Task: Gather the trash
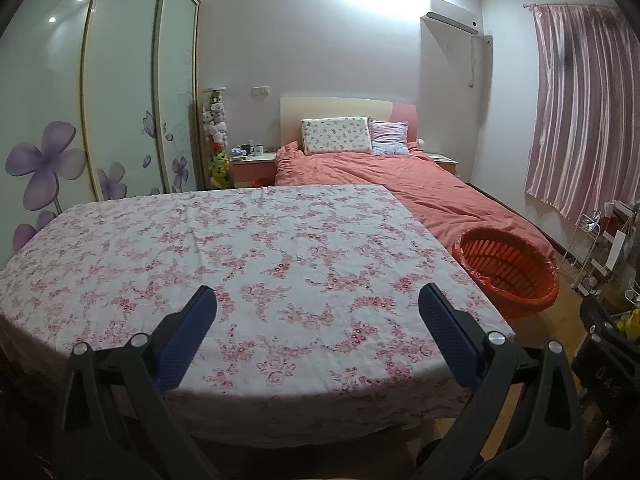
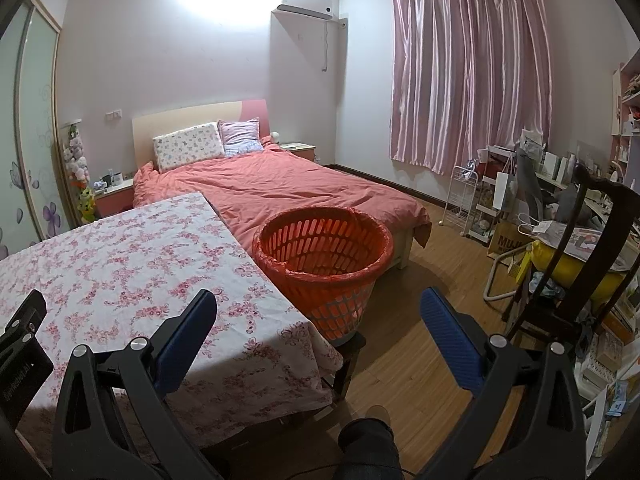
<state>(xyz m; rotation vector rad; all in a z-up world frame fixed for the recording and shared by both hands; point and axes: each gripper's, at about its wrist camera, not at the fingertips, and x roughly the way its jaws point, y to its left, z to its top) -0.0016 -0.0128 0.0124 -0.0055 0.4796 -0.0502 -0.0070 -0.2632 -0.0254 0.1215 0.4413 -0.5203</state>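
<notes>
The orange basket, lined with a red bag, stood just off the table's far right corner, at about two o'clock from the left gripper and twelve o'clock from the right gripper. Its visible interior looked empty. No trash showed anywhere on the floral tablecloth, so the thing to collect could not be located. Both grippers hung spread wide apart, holding nothing, the left over the cloth, the right straddling the table's right edge.

A likely slip from here: a sweep toward the basket could snag the loose cloth or nudge the light basket off its perch, which seemed to be a dark stool mostly hidden beneath it.

The basket's bottom was cut off by its rim. The cluttered shelves at three o'clock were too jumbled to read.
</notes>
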